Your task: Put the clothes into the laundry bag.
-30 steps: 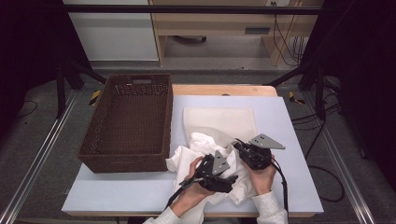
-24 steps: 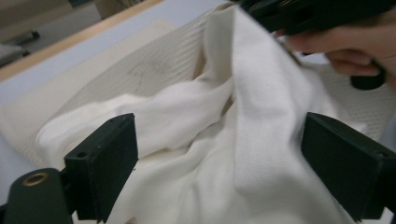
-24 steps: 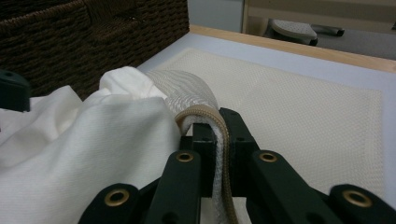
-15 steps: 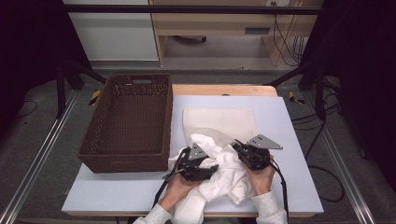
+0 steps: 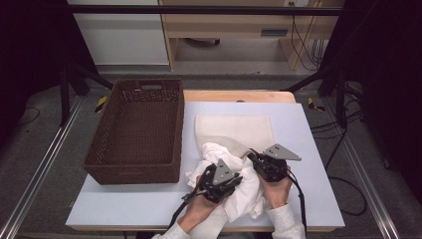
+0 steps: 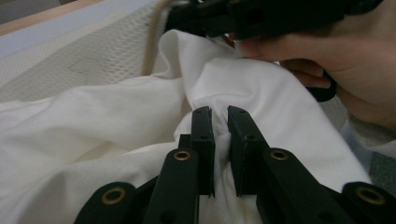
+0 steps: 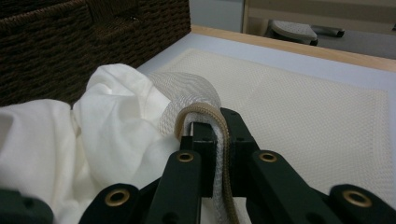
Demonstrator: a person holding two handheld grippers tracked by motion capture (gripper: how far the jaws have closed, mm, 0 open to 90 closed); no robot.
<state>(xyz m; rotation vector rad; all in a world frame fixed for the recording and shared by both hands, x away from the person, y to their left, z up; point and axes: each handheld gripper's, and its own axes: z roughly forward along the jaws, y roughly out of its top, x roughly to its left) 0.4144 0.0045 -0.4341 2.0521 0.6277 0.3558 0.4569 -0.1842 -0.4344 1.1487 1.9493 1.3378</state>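
While nothing has gone into the basket [image 5: 134, 130] yet, both tongs already have hold of their fabric, so I judge the work to be at an early stage: the mesh bag [image 5: 234, 130] has been caught at its edge and the white garment [image 5: 246, 191] pinched, but the stuffing or folding, whichever is meant, is still ahead.

Largest is the table [image 5: 318, 149], a smooth pale blue-grey top with a bare wood strip along its far edge. At centre left of the high view stands the basket, a deep rectangle of dark brown wicker with a handle slot in its far wall. Right of it, at frame centre, the mesh bag lies mostly flat: cream, waffle-textured, bound with a tan tape hem. Below it, at lower centre, the white garment lies in a soft crumpled heap of smooth thin cloth, overlapping the bag's near corner.

The right gripper [image 7: 215, 140] is clenched on the hemmed edge of the bag, which arches over its black jaws in the right gripper view. The left gripper [image 6: 219, 144] has just been closing its jaws, and they now nip a fold of the white garment between them, beside the other hand [image 6: 345, 60] at upper right of its view.
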